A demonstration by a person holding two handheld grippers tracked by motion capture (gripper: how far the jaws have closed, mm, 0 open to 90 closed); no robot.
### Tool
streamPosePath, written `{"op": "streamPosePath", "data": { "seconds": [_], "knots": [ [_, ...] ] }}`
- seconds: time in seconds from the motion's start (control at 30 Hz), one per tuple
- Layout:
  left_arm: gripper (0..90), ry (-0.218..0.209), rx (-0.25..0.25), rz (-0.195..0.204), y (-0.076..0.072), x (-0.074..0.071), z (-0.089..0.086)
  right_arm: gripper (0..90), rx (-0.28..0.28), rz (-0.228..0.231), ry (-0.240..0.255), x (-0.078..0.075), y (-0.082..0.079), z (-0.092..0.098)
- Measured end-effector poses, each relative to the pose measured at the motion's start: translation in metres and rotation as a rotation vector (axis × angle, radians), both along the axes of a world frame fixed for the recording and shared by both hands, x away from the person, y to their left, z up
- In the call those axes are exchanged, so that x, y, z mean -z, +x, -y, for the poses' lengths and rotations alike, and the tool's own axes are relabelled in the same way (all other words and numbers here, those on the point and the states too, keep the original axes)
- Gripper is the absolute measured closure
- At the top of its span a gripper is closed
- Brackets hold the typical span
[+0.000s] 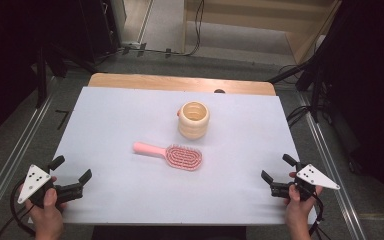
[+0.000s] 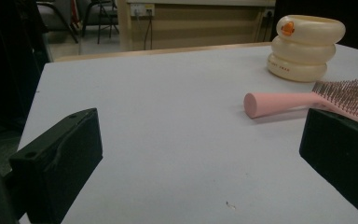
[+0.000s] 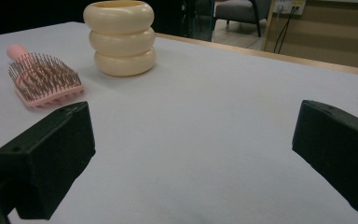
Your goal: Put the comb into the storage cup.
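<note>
Pink plastic hairbrush (image 1: 170, 155) lies bristles-up mid-worktop (image 1: 120, 120), just nearer than the cream ribbed plastic cup (image 1: 193, 119). Left gripper (image 1: 72, 170) and right gripper (image 1: 275, 168) sit at the near corners, fingers wide apart, holding nothing.

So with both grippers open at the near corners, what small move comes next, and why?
Probably the left gripper should ease toward the pink hairbrush: its handle points that way, and it lies untouched before the cream ribbed cup.

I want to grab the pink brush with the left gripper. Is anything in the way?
No. In the high view, only bare white table lies between the open left gripper and the pink brush. The cream cup stands farther back.
</note>
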State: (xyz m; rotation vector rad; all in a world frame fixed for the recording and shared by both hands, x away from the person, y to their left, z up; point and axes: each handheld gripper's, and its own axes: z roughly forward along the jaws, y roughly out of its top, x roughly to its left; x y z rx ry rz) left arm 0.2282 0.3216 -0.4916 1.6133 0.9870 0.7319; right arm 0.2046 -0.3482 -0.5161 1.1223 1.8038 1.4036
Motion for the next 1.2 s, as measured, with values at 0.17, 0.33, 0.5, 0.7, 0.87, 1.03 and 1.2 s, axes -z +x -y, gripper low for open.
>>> {"op": "streamPosePath", "data": {
  "seconds": [0.17,0.33,0.5,0.7,0.87,1.03,1.2],
  "knots": [
    [0.0,0.025,0.0,0.001,0.001,-0.005,0.003,0.0,-0.003,0.009,0.004,0.001,0.0,0.0],
    [0.0,-0.006,0.014,0.0,0.002,-0.021,0.011,0.0,-0.007,0.01,0.006,0.001,-0.001,0.001],
    [0.0,0.017,0.051,0.003,0.005,-0.034,0.018,0.0,-0.009,0.009,0.007,0.001,-0.001,0.001],
    [0.0,0.021,0.082,0.011,0.012,-0.042,0.027,0.0,-0.014,0.01,0.001,0.001,0.0,0.0],
    [0.0,0.048,0.132,0.0,0.023,-0.051,0.042,0.0,-0.014,0.011,0.002,0.002,0.0,0.0],
    [0.0,0.062,0.187,-0.021,0.033,-0.055,0.057,0.0,-0.022,0.016,-0.004,0.002,-0.001,0.0],
    [0.0,0.076,0.231,-0.038,0.041,-0.06,0.07,0.0,-0.026,0.018,-0.004,0.002,0.0,0.0]
  ]
}}
